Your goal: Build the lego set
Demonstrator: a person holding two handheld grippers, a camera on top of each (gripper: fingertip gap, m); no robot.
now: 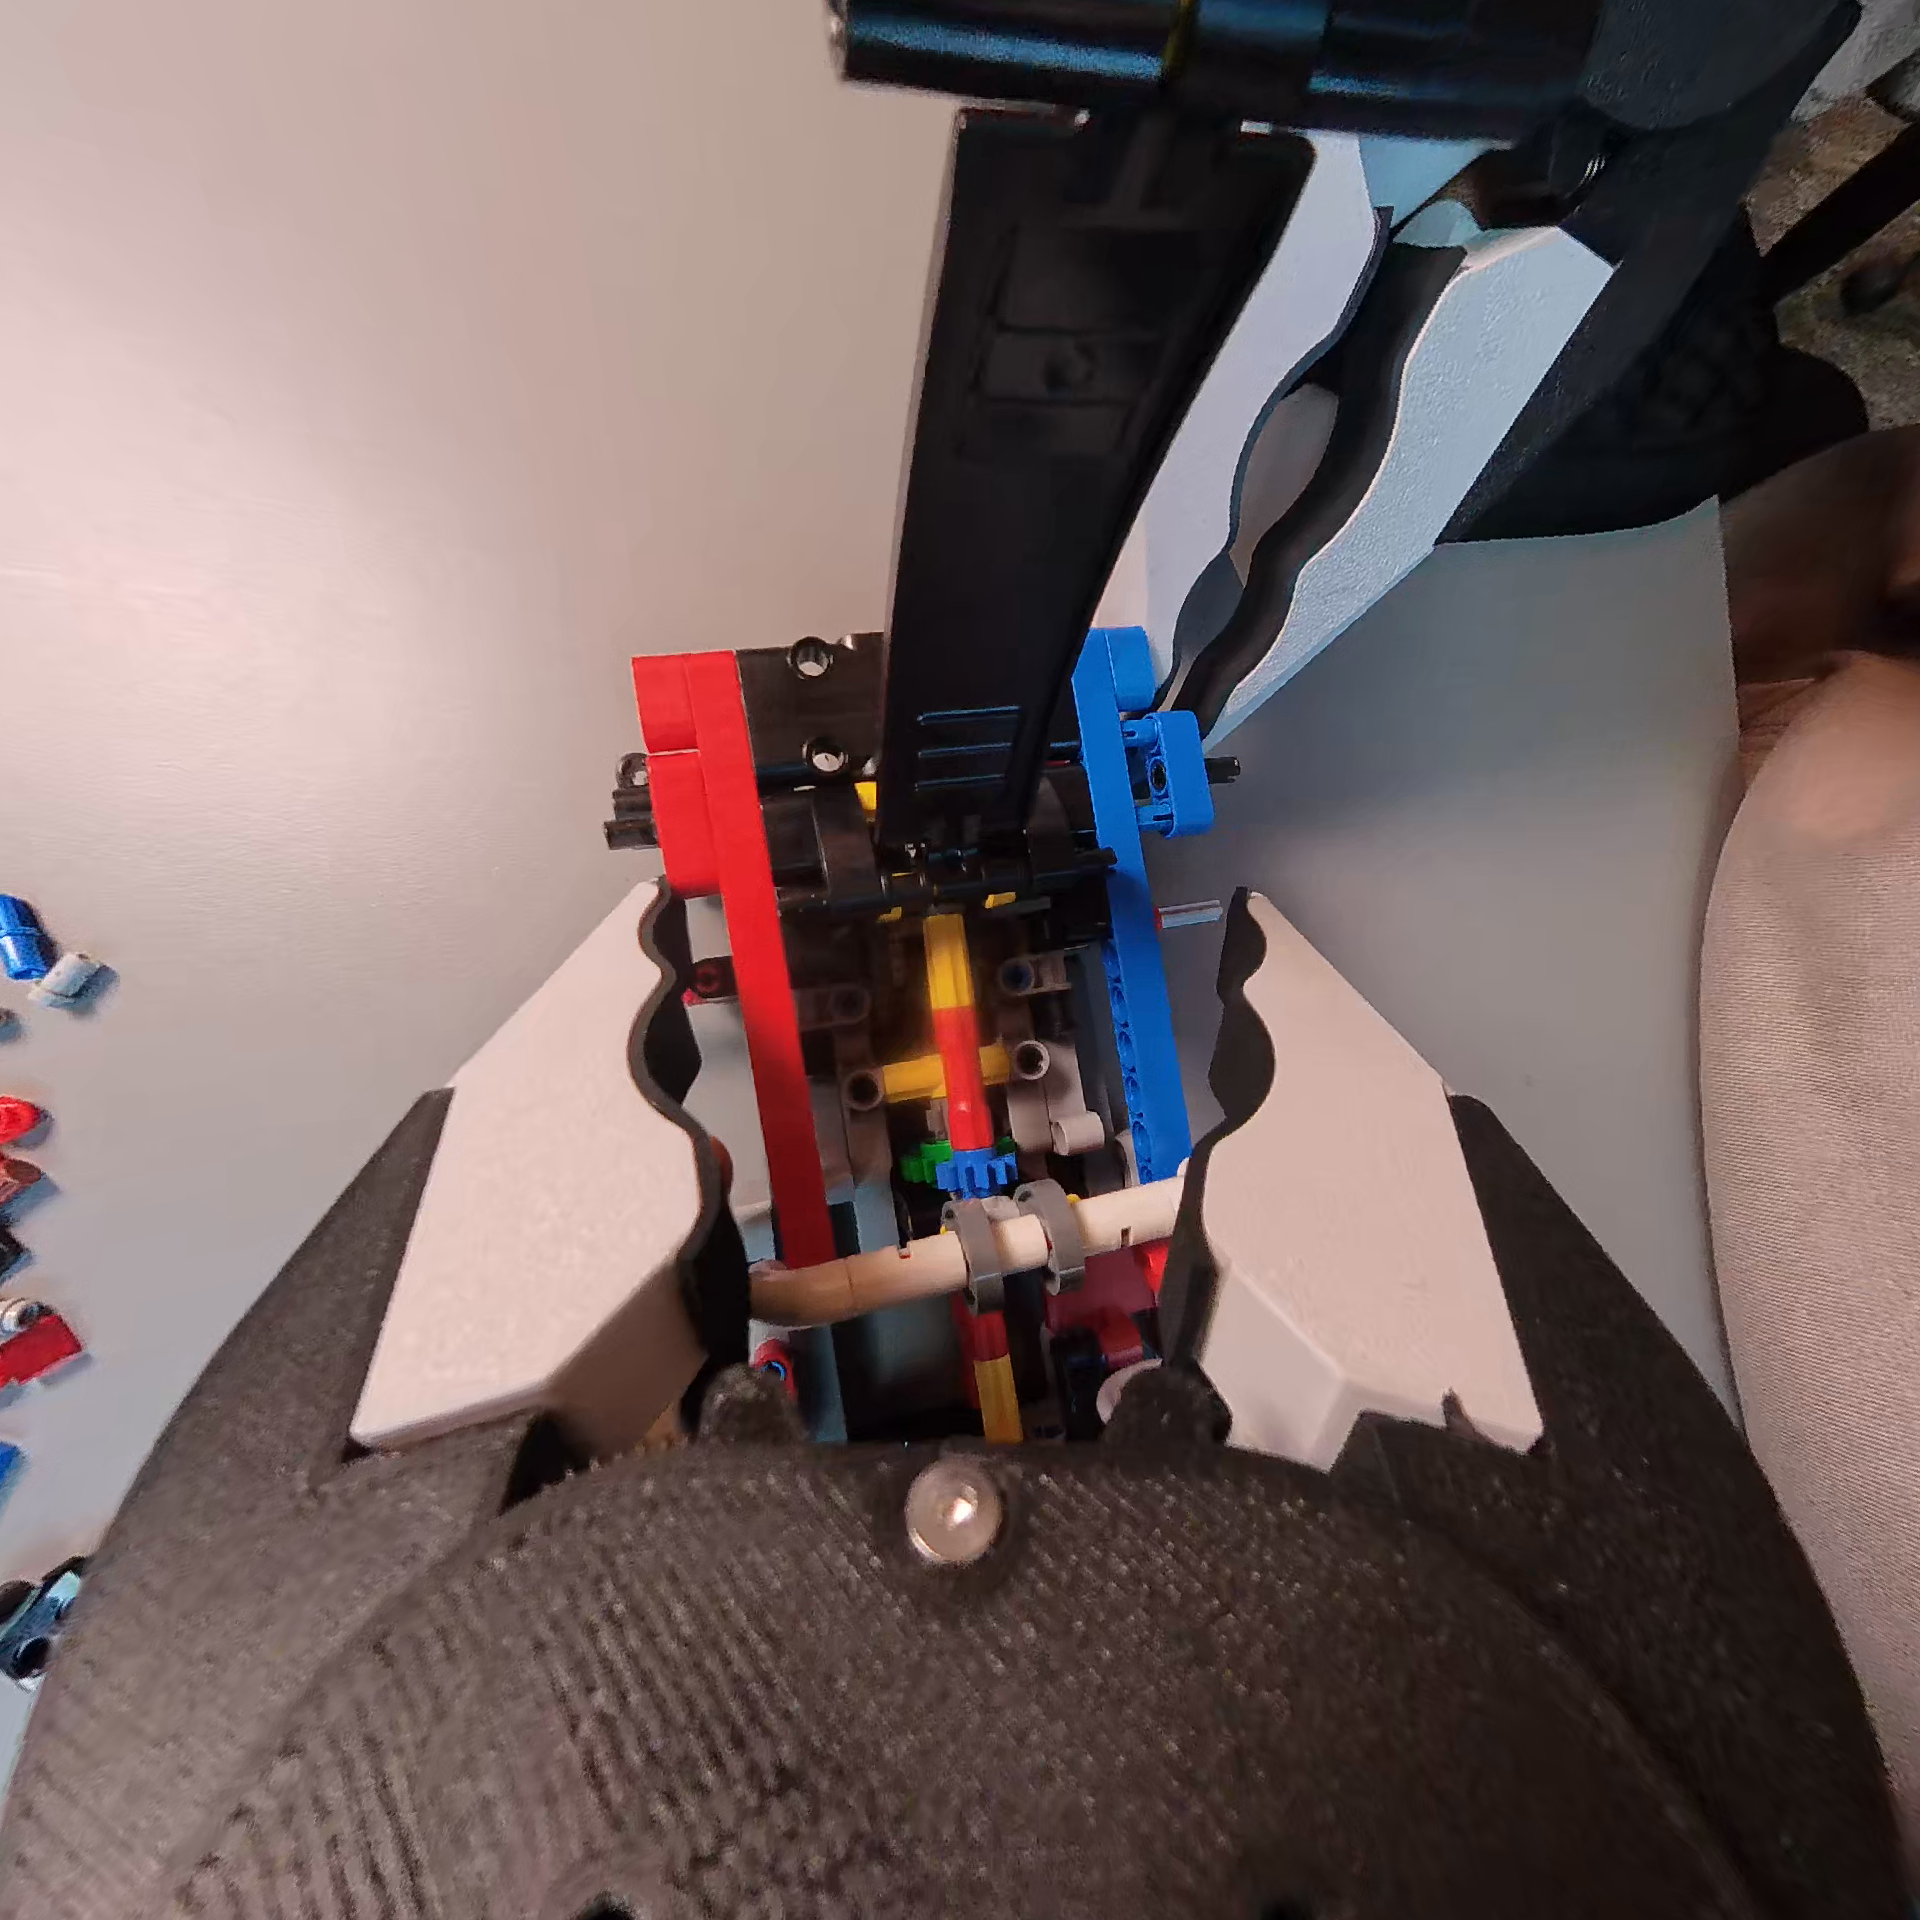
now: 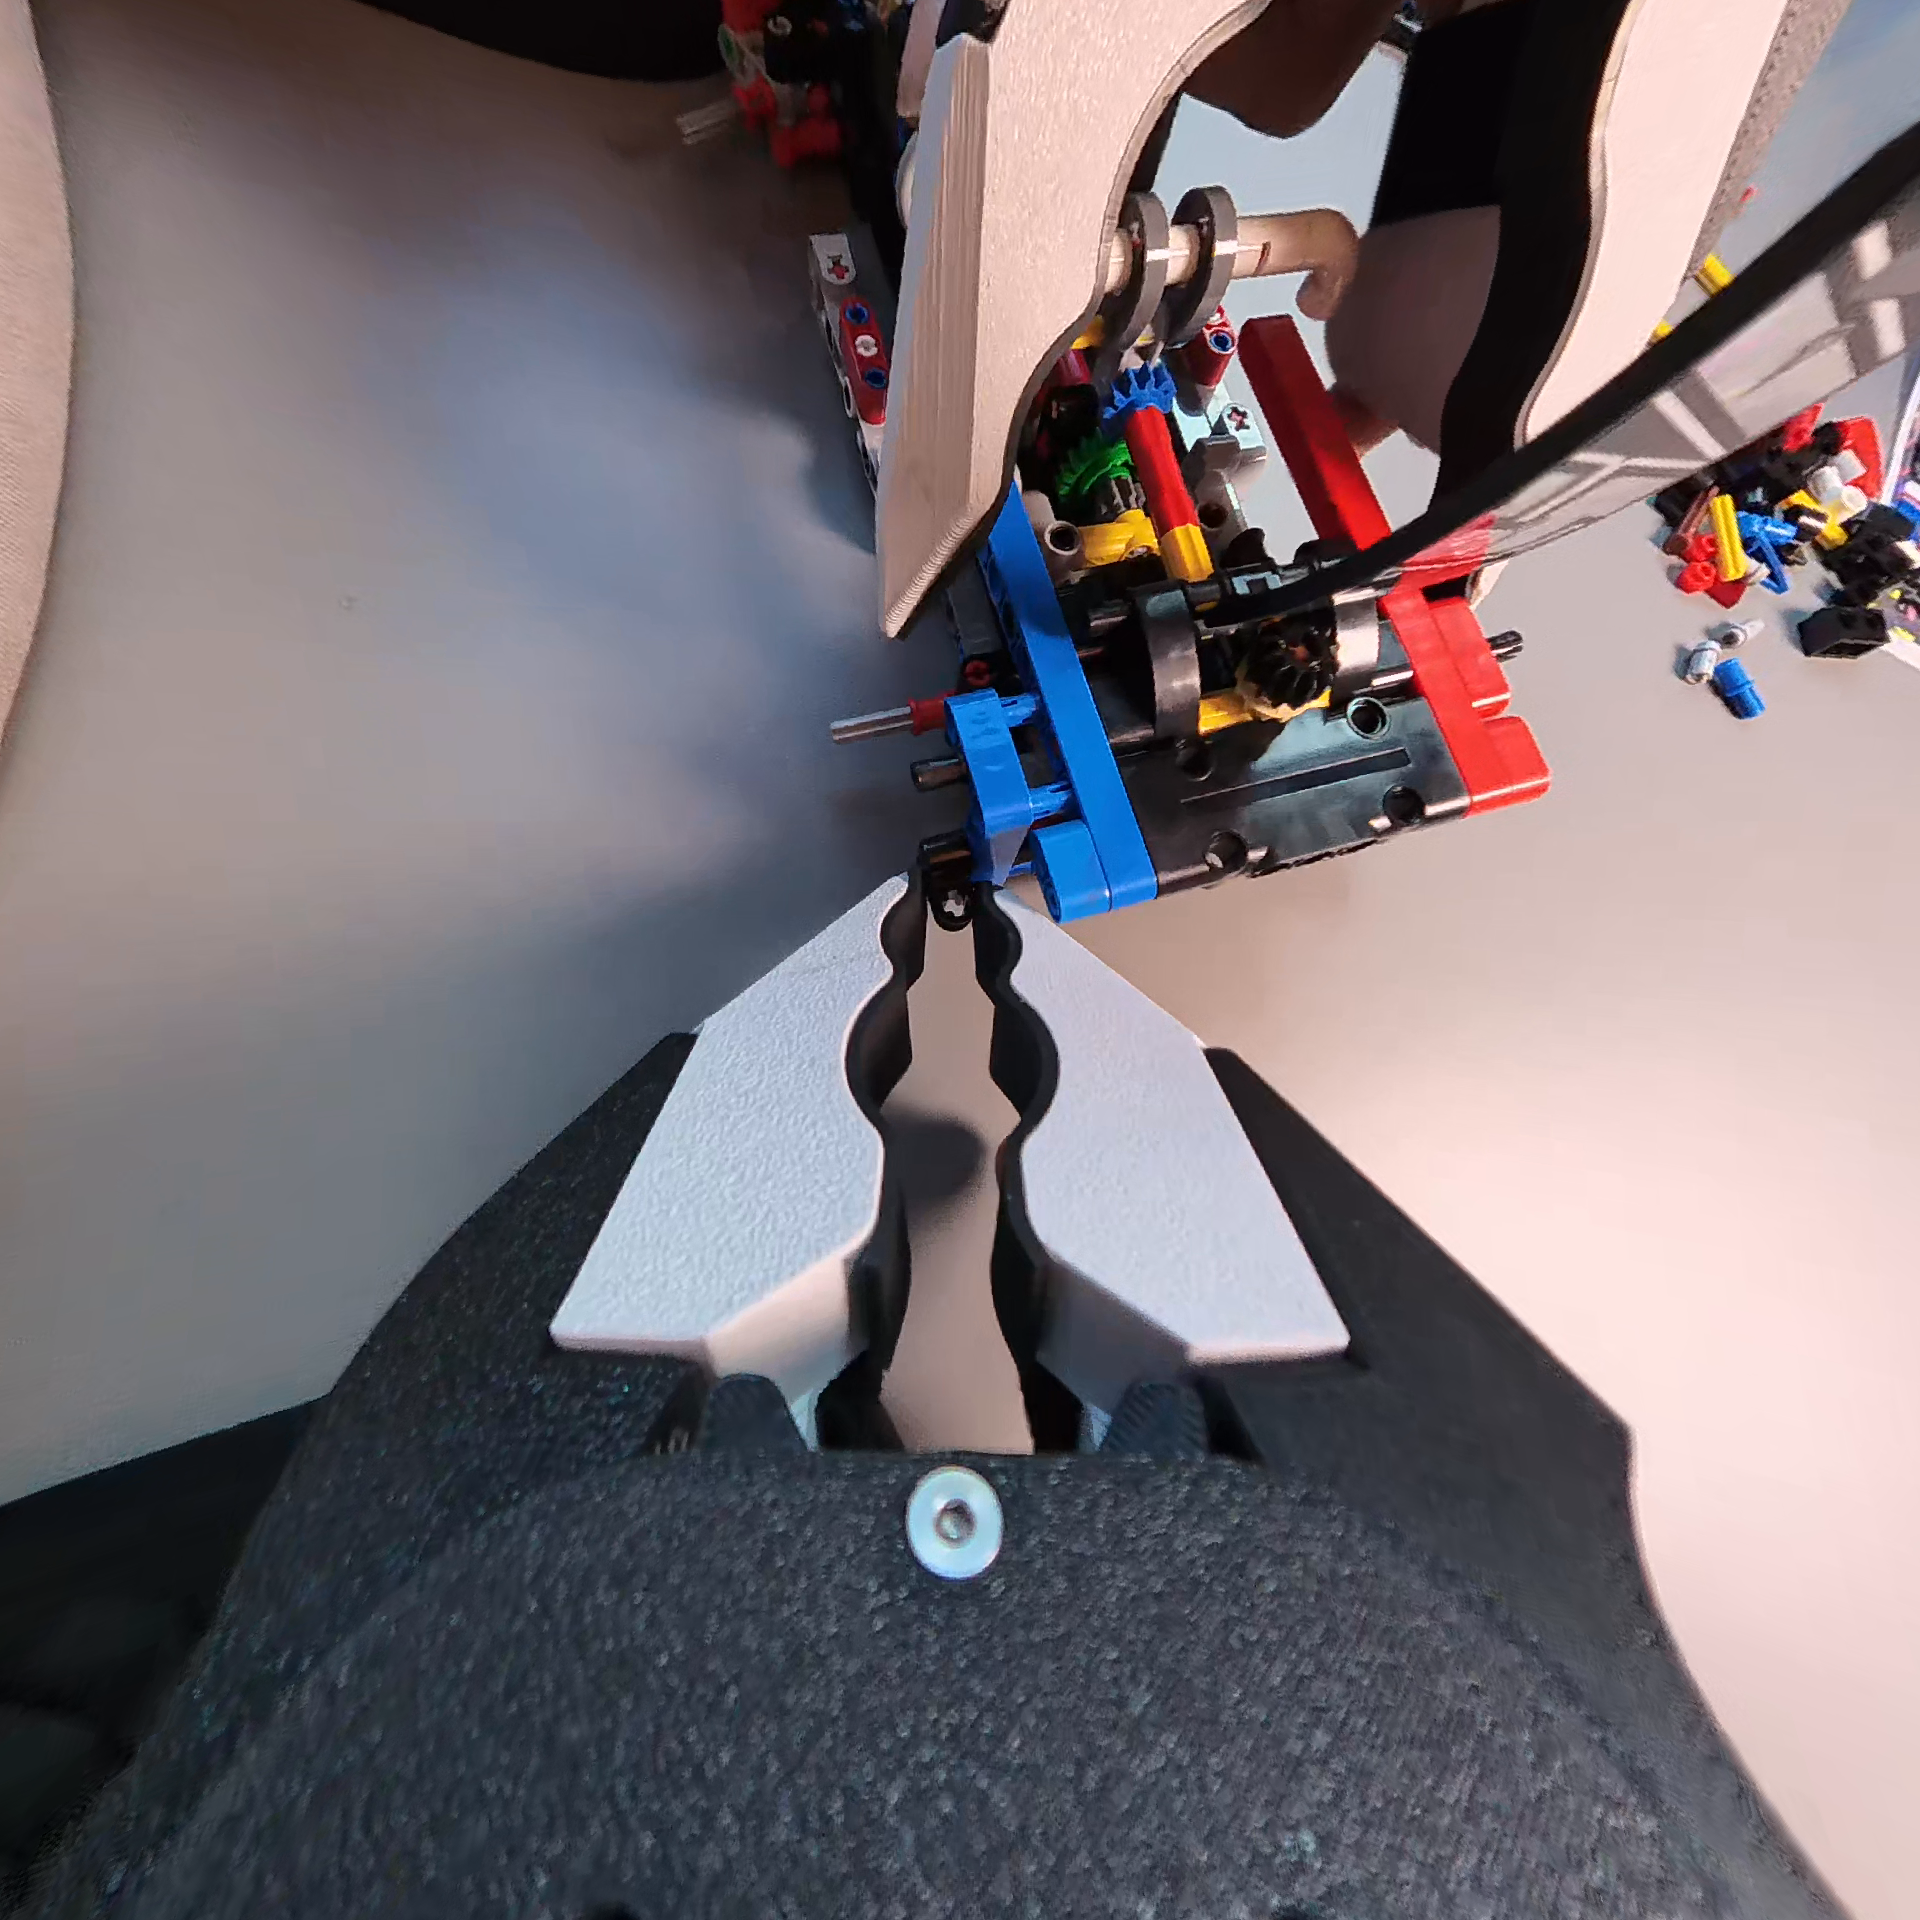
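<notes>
1. Left gripper [image 1: 951, 1195]: clamped across the lego assembly [image 1: 925, 997], pads on its red and blue side beams, long axis running straight ahead along the fingers.
2. Right gripper [image 2: 951, 914]: nearly together, pinching a small black pin [image 2: 948, 906] at its tips.
3. Ahead, touching: blue beam corner [image 2: 1070, 862] on the worktop [image 2: 416, 727]; nearer than the left gripper.
</notes>
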